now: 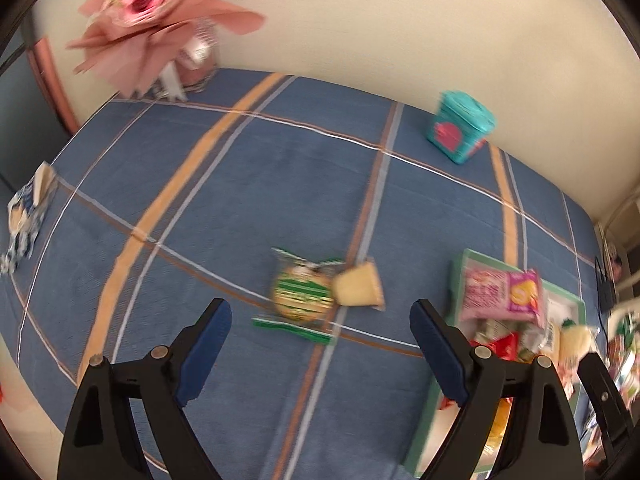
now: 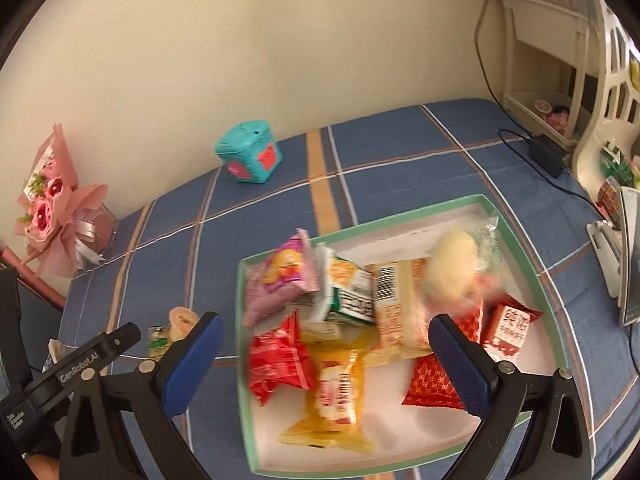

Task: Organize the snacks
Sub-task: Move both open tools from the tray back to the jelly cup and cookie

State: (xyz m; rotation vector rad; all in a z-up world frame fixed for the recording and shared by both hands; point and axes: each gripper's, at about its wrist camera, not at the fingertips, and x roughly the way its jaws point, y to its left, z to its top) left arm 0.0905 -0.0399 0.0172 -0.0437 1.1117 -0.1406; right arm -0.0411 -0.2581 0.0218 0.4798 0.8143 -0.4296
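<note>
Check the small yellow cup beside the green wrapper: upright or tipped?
Tipped. The yellow cup lies on its side on the tablecloth, against the green-striped packet.

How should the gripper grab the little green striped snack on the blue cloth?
Probably from above, pinching the green snack across its puffy middle. It lies flat, with a cup touching one side, so close along the free sides. The left gripper is open.
</note>
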